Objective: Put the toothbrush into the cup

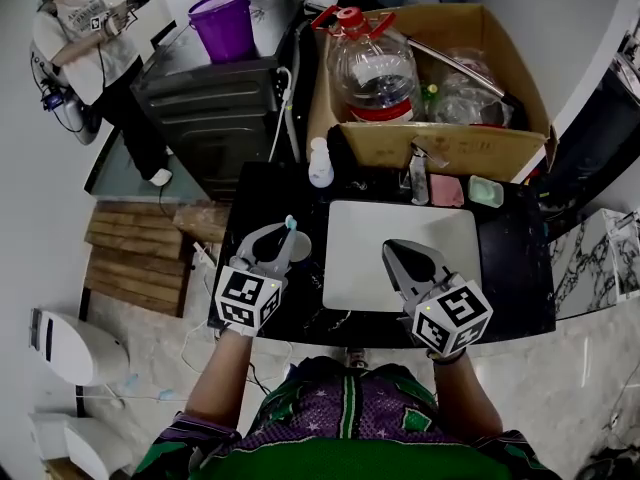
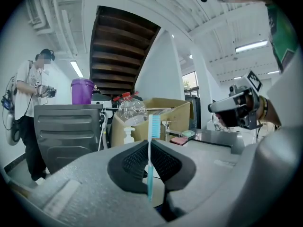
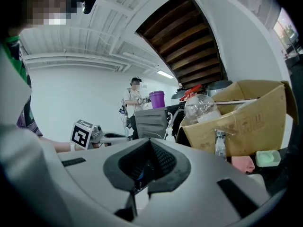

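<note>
A light-blue toothbrush (image 1: 289, 226) stands upright, bristles on top, pinched between the jaws of my left gripper (image 1: 283, 240). In the left gripper view the toothbrush (image 2: 152, 145) runs straight up through the closed left gripper (image 2: 150, 148). A pale cup (image 1: 301, 248) sits on the black counter just under and beside the brush; its cream rim (image 2: 157, 194) shows below the jaws. My right gripper (image 1: 400, 253) hovers over the white sink, shut, with nothing held; the right gripper view shows the right gripper (image 3: 149, 148) with its jaws pressed together.
A white sink (image 1: 360, 263) with a faucet (image 1: 418, 173) fills the counter's middle. Behind are a pump bottle (image 1: 319, 163), pink (image 1: 446, 190) and green (image 1: 486, 191) soap dishes, a cardboard box (image 1: 440, 148) with a water jug (image 1: 372, 68), and a purple bucket (image 1: 223, 23). A person (image 1: 85, 38) stands far left.
</note>
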Action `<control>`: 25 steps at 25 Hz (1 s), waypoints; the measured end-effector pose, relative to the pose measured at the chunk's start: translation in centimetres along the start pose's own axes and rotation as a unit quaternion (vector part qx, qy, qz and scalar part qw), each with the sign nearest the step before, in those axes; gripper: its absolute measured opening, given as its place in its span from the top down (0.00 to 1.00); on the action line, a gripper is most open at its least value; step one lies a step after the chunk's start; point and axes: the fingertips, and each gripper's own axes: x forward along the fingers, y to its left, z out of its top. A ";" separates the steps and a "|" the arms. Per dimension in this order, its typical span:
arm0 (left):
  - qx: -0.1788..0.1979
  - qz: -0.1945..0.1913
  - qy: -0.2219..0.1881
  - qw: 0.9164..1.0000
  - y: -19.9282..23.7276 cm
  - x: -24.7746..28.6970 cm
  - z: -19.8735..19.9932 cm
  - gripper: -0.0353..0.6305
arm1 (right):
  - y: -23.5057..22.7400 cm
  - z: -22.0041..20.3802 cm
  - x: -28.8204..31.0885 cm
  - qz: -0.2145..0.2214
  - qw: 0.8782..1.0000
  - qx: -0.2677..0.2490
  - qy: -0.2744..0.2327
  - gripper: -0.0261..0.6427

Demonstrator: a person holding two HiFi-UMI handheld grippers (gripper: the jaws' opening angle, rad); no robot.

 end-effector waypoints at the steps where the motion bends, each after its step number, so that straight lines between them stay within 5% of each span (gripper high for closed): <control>1: 0.001 0.002 0.004 1.000 0.1 0.1 -0.4 0.91 | 0.0 -0.1 0.1 0.003 1.000 -0.001 0.001 0.96; 25: 0.047 0.014 0.082 0.995 -1.3 3.5 -5.6 0.91 | -1.5 -0.4 2.3 0.054 0.999 -0.002 0.008 0.97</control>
